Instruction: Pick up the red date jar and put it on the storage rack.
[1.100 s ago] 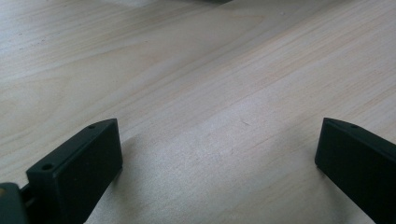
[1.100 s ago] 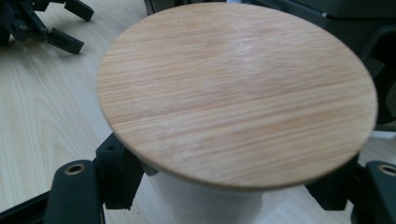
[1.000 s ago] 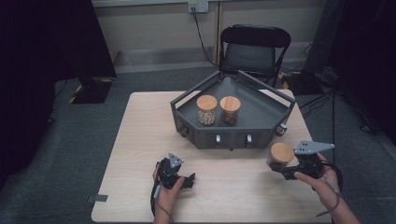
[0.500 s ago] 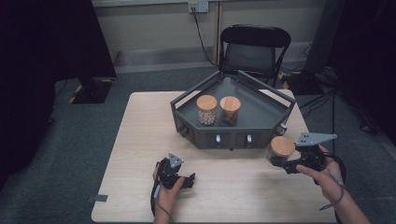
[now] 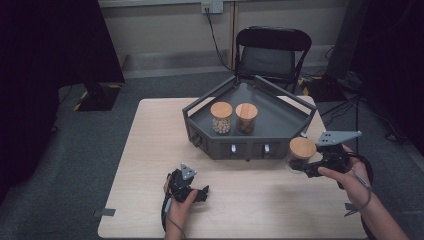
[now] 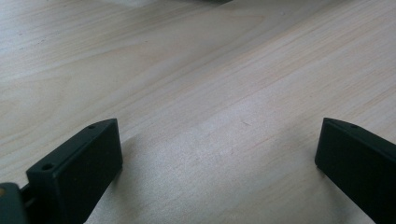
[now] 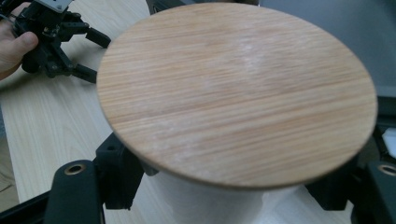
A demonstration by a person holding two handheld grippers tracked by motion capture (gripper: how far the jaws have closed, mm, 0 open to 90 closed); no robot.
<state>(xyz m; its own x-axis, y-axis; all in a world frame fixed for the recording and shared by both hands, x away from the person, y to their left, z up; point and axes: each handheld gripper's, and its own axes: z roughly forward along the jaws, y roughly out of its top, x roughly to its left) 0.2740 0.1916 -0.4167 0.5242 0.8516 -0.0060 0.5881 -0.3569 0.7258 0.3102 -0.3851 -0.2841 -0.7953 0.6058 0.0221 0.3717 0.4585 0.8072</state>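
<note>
A glass jar with a round wooden lid point(image 5: 302, 148) hangs above the table just in front of the dark tray's right corner, and my right gripper point(image 5: 301, 167) is shut on its body below the lid. In the right gripper view the wooden lid point(image 7: 238, 88) covers most of the frame, with the black jaws pressed to the jar beneath it. My left gripper point(image 5: 202, 193) rests on the table near the front edge, its jaws open wide over bare wood point(image 6: 215, 154). Two more wooden-lidded jars point(image 5: 221, 117) point(image 5: 246, 117) stand side by side inside the tray point(image 5: 295, 122).
The dark angular tray sits at the back middle of the light wooden table point(image 5: 145, 150). A black folding chair point(image 5: 270, 50) stands behind the table. The left gripper point(image 7: 51, 39) and its hand appear at the top left of the right gripper view.
My right gripper has lifted the jar off the table and carried it up toward the tray's front right corner. The left gripper has stayed where it was.
</note>
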